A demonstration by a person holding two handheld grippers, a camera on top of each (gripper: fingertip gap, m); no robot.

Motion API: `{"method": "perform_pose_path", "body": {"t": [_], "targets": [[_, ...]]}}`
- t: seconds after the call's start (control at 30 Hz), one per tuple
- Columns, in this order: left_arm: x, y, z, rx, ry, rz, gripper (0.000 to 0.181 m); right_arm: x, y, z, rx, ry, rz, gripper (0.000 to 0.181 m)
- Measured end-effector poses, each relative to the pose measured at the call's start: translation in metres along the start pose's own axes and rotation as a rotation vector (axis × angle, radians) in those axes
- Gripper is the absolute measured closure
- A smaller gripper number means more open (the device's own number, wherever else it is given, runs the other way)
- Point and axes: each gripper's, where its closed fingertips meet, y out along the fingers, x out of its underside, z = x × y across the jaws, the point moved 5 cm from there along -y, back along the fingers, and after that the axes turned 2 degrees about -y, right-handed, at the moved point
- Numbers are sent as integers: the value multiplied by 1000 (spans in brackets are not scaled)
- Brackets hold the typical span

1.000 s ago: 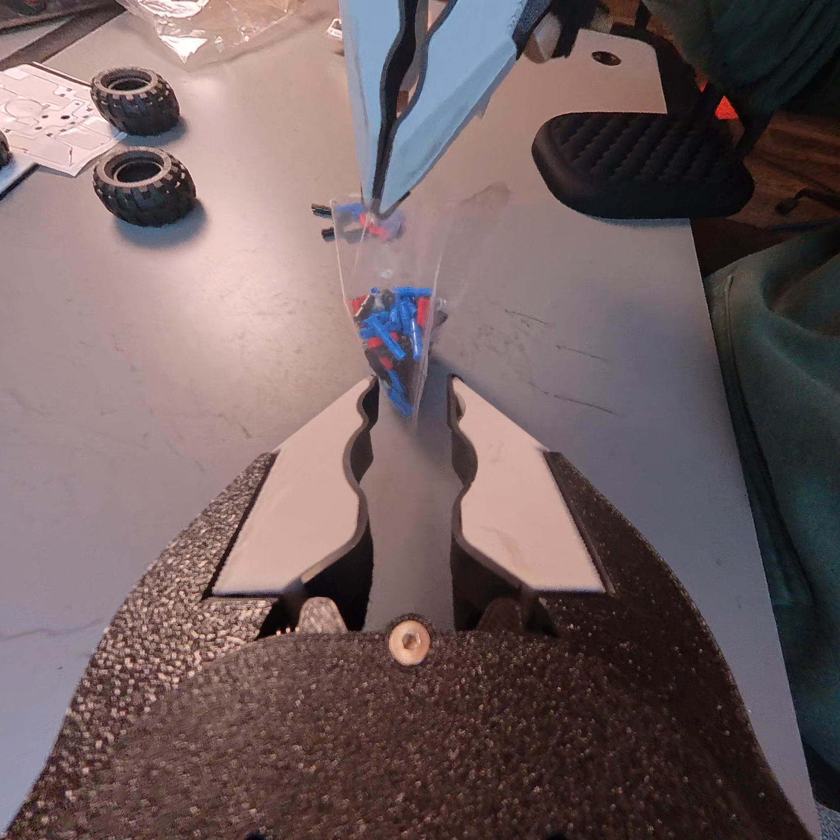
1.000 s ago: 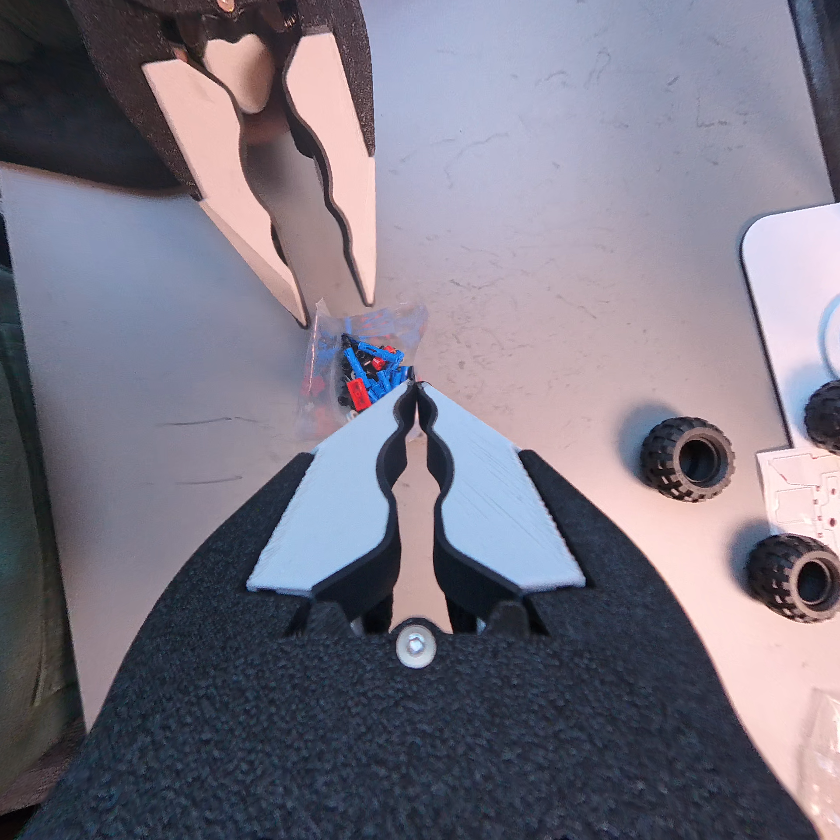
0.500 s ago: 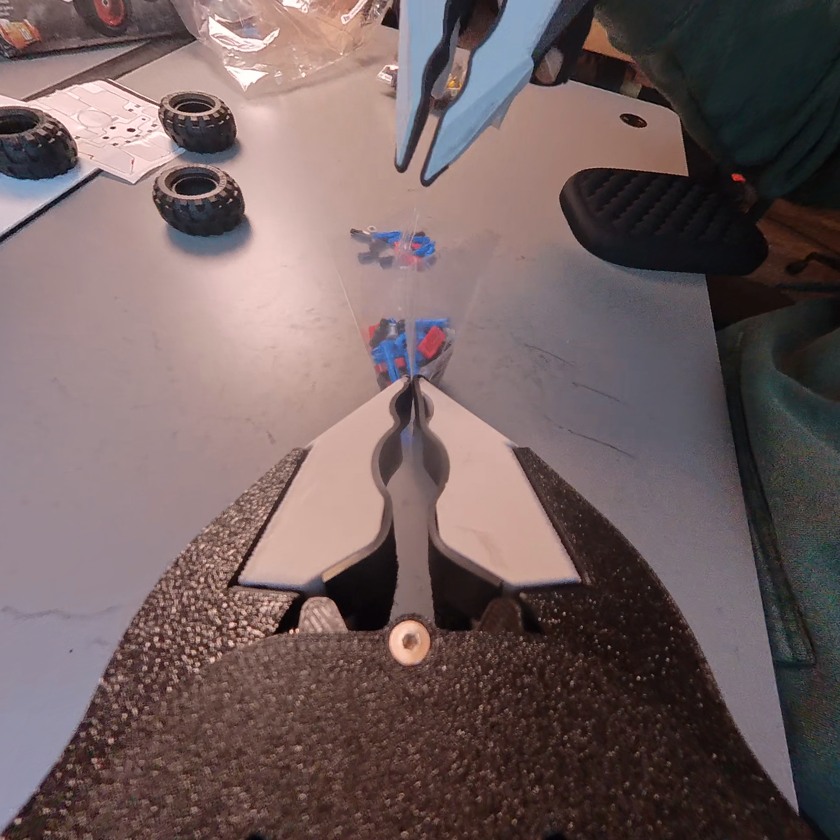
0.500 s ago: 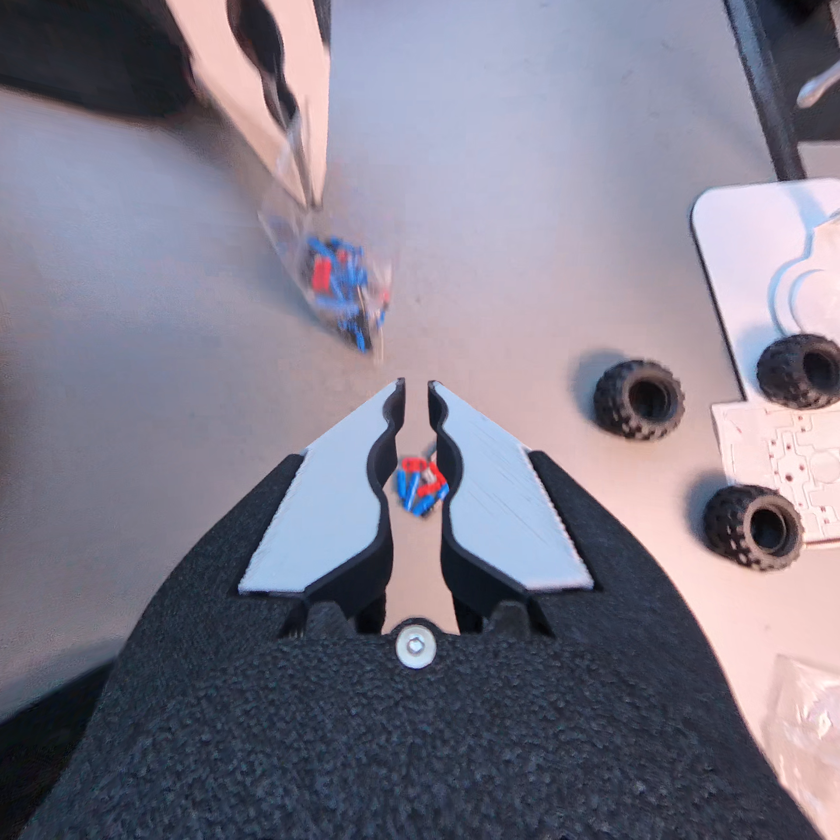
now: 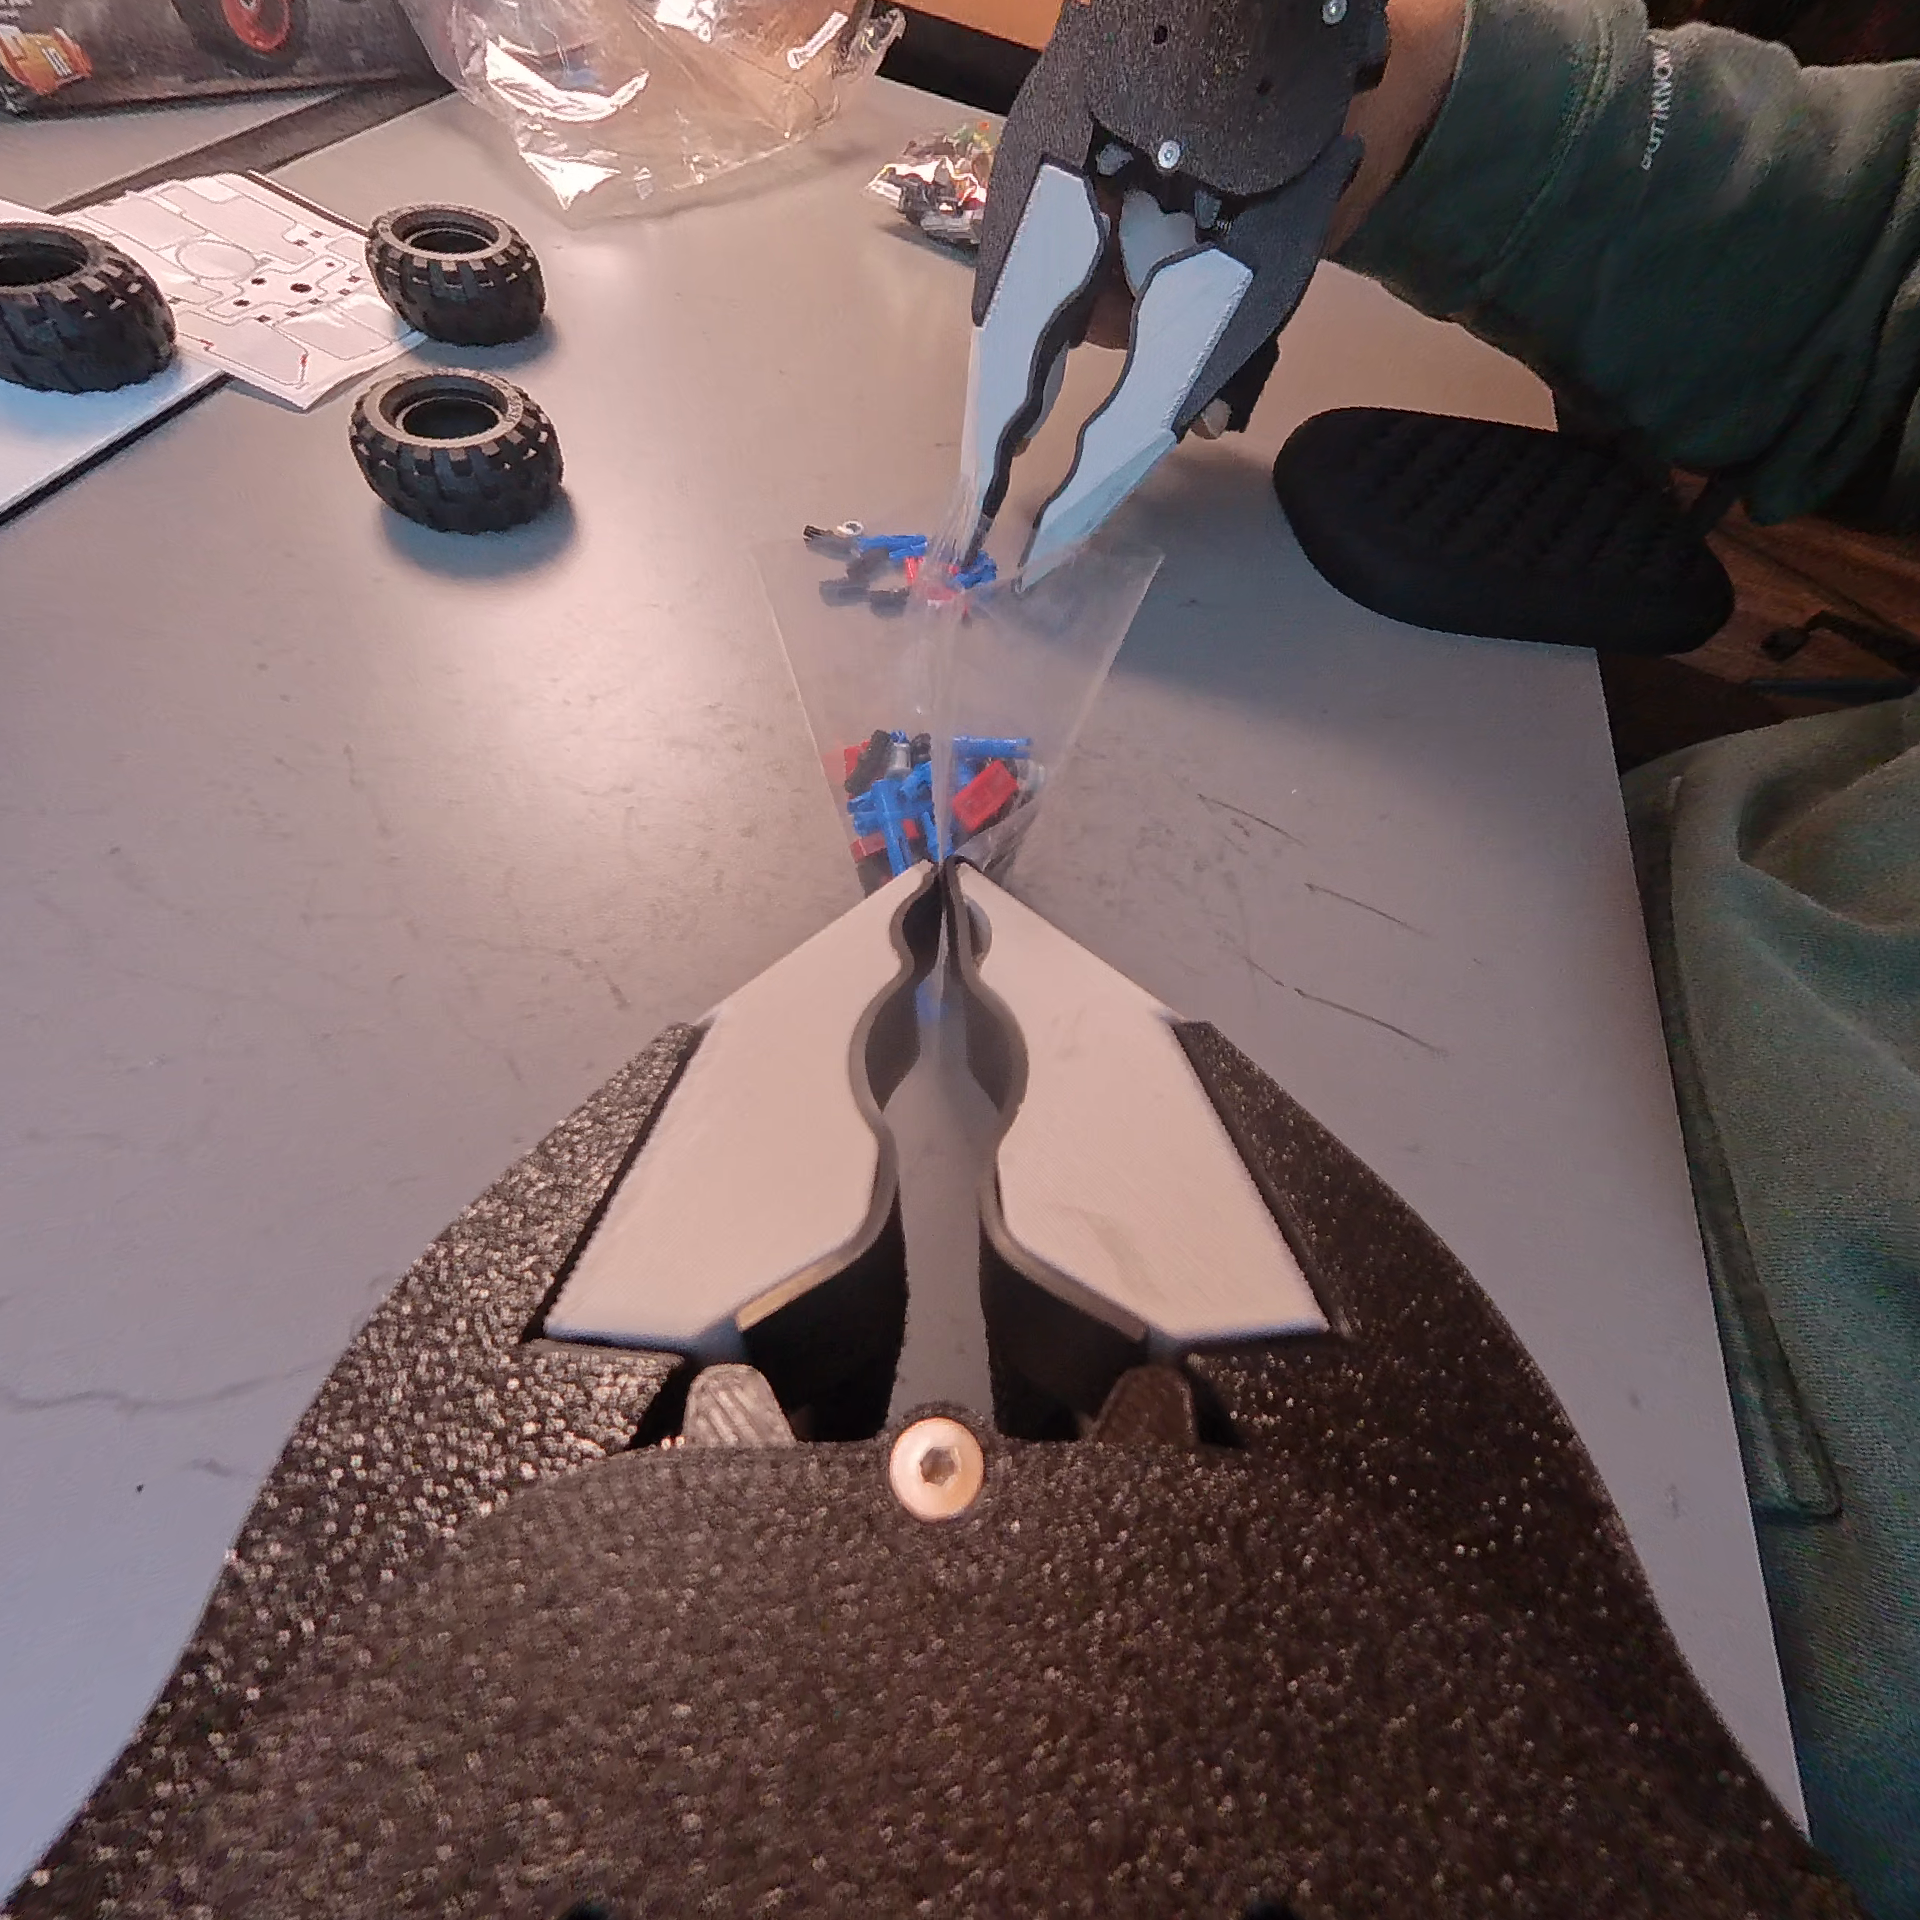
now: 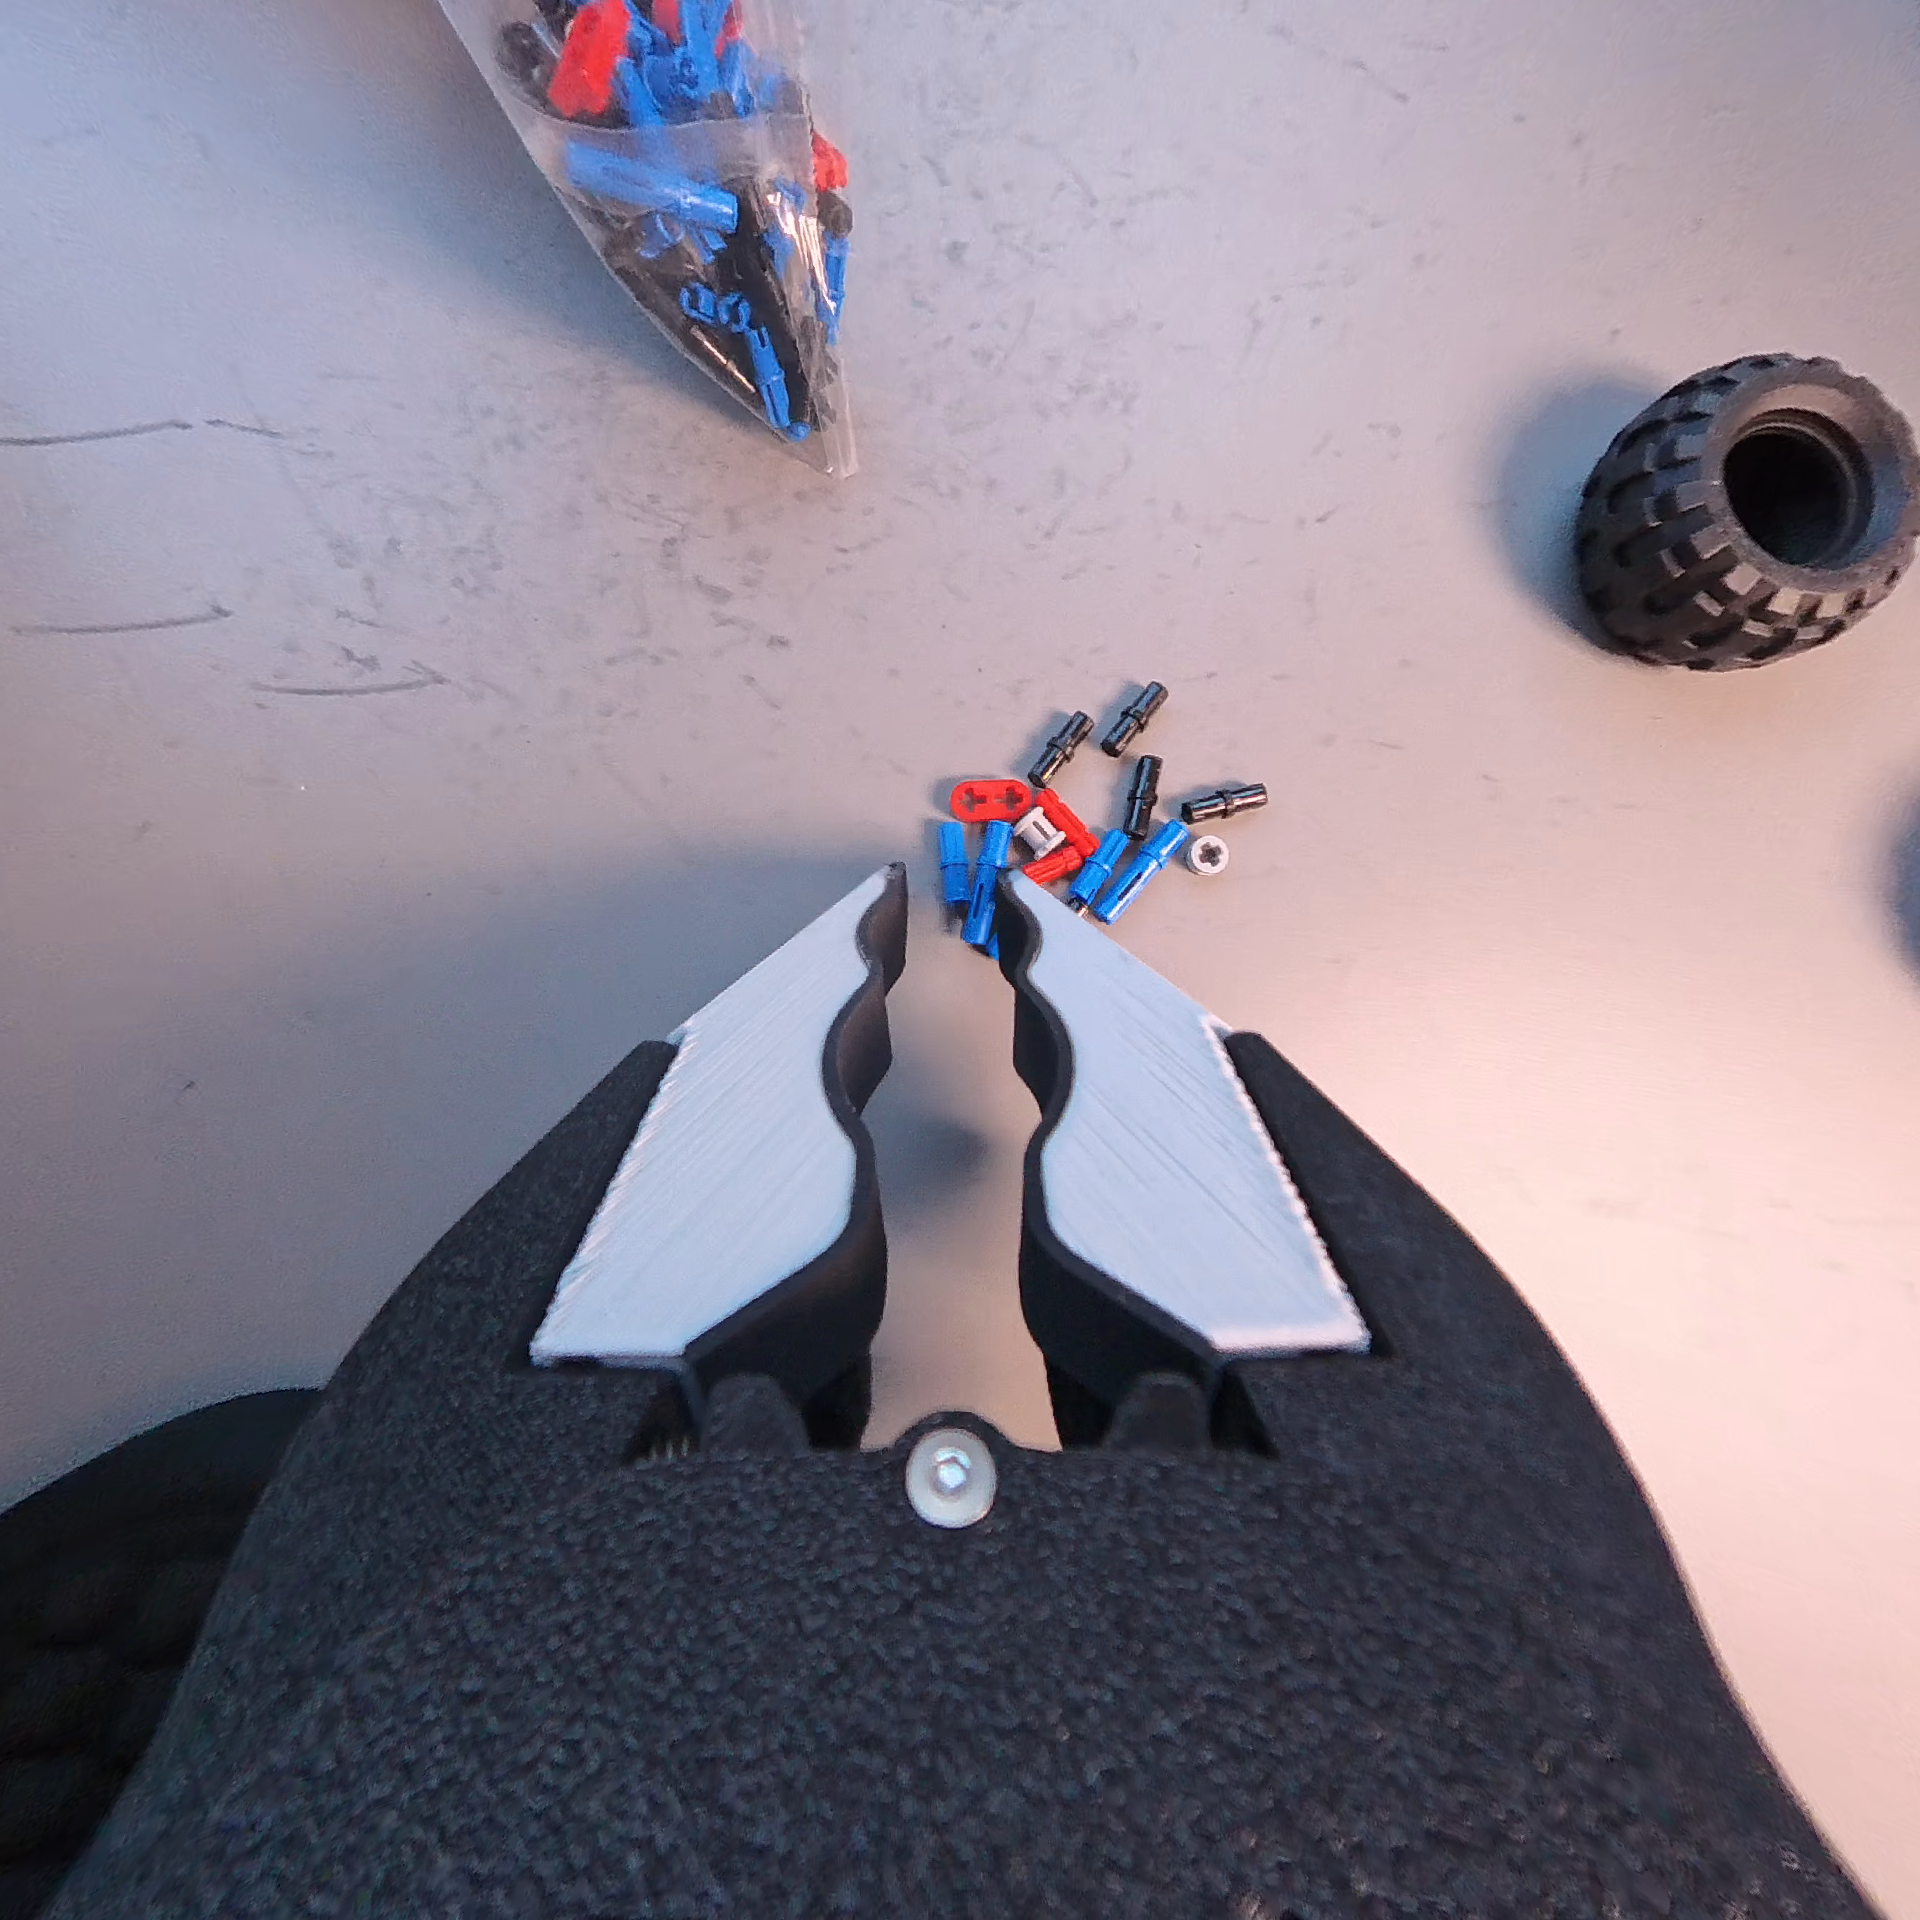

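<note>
Left gripper (image 5: 943, 878): fingertips pinched on clear plastic bag (image 5: 940, 727) of blue, red, black pins, hanging over grey scuffed table (image 5: 416, 831); pinched bag corner hidden. Loose pins (image 6: 1091, 831) scattered on table mid-frame, partly covered by fingertip. Right gripper (image 6: 951, 883): fingers slightly spread, empty, above loose pins; knobby black tyre (image 6: 1751, 514) further right.
</note>
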Motion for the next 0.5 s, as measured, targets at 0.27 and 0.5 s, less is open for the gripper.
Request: {"method": "perform_pose_path", "body": {"t": [0.27,0.5], "targets": [[0,0,2,6,10,-5,181,2,2,-1,14,33,3,167],[0,0,2,3,11,-5,181,-1,5,-3,-6,46,28,173]]}}
